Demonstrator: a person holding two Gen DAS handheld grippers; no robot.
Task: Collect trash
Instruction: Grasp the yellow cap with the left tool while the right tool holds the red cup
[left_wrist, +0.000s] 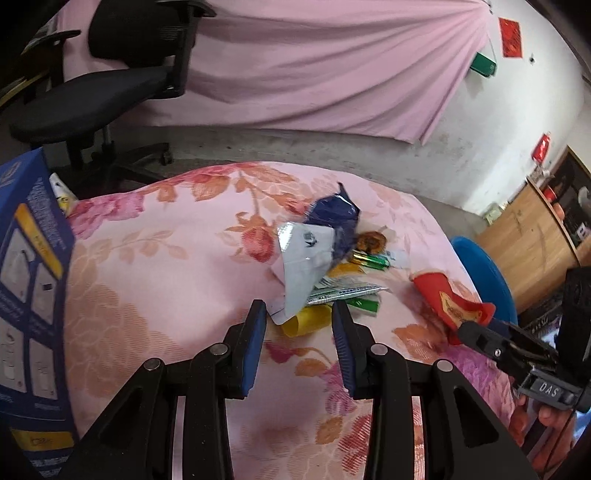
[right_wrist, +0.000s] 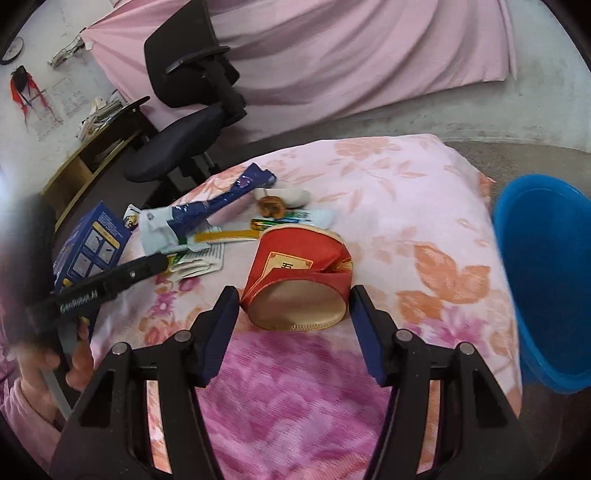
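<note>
Left wrist view: the left gripper (left_wrist: 299, 314) hangs over a table (left_wrist: 155, 280) covered in a pink flowered cloth, its jaws apart with nothing pressed between them. Just ahead of the fingertips, at twelve o'clock, lies a yellow wrapper (left_wrist: 306, 322) at the near edge of a heap of trash (left_wrist: 325, 258): a white pouch (left_wrist: 304, 266), a dark blue wrapper (left_wrist: 334, 216), green sachets (left_wrist: 369, 262) and a round brown biscuit (left_wrist: 371, 240). At three o'clock a crushed red paper cup (left_wrist: 448, 306) lies on its side, with the tip of the right gripper (left_wrist: 476, 328) touching or just beside it; which one I cannot tell. A blue box (left_wrist: 29, 280) stands at nine o'clock, and a blue bucket (left_wrist: 487, 269) shows past the table edge at two o'clock. A black office chair (left_wrist: 110, 88) stands at eleven o'clock.

Right wrist view: the right gripper (right_wrist: 293, 295) is spread wide, and the red paper cup (right_wrist: 299, 280) lies between the fingertips, its open mouth facing the camera. The pads sit close on either side but do not seem to press it. The blue bucket (right_wrist: 546, 284) is at three o'clock beside the table (right_wrist: 424, 206). The left gripper (right_wrist: 159, 262) reaches in from nine o'clock, held by a hand (right_wrist: 79, 363).
</note>
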